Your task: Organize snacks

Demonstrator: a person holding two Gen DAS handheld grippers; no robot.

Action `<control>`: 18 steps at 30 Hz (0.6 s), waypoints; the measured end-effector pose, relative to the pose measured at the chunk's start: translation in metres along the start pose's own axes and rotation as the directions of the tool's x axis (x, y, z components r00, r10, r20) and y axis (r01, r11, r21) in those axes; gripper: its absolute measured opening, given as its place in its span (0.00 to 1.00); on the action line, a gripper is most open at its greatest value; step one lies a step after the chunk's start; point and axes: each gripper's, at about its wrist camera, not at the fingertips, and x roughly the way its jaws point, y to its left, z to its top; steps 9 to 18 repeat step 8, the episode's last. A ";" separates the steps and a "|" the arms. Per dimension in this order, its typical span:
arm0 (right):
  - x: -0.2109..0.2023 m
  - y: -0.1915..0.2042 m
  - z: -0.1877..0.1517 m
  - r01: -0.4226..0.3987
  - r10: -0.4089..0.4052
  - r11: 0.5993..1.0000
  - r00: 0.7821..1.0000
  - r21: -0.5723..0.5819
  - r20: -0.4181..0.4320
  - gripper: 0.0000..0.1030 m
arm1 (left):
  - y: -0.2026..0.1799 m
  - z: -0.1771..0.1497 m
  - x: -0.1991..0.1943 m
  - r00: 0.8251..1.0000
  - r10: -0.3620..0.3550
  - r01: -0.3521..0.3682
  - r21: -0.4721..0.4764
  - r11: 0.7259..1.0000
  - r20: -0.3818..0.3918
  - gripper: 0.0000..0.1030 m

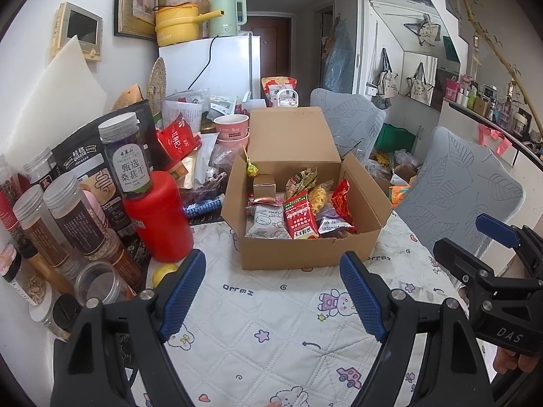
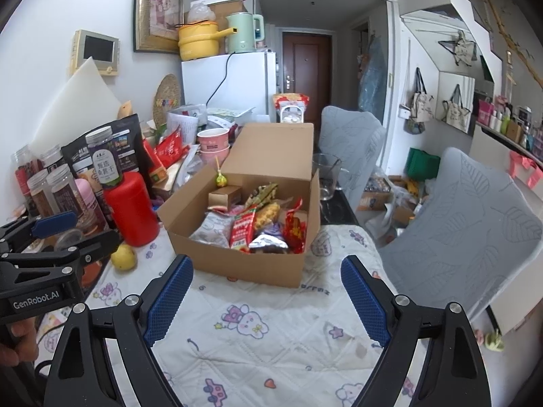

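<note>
On the quilted table cover, cardboard box (image 1: 307, 249) sits dead ahead of both grippers, snack packets (image 1: 300, 215) already inside. Left gripper (image 1: 271, 296) and right gripper (image 2: 266, 300) both spread wide, nothing between the pads. Box slightly left of the right gripper, so left hand looks marginally nearer.

White walls enclose a small room in even daylight. At 12 o'clock a white fridge (image 1: 224, 64) stands before a hallway ending in a brown door (image 2: 307, 64). A framed picture (image 2: 157, 10) hangs at 11 o'clock. Two grey-covered chairs (image 1: 461, 186) sit at 2 o'clock beside the quilted table (image 1: 278, 308).
</note>
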 end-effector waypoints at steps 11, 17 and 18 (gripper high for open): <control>0.000 -0.003 -0.003 0.001 -0.001 1.000 1.000 0.005 -0.008 0.87 | -0.001 -0.004 0.003 1.000 0.005 -0.005 0.003 1.000 -0.010 0.79; 0.000 -0.003 -0.003 0.001 -0.001 1.000 1.000 0.005 -0.008 0.87 | -0.001 -0.004 0.003 1.000 0.005 -0.005 0.003 1.000 -0.010 0.79; 0.000 -0.003 -0.003 0.001 -0.001 1.000 1.000 0.005 -0.008 0.87 | -0.001 -0.004 0.003 1.000 0.005 -0.005 0.003 1.000 -0.010 0.79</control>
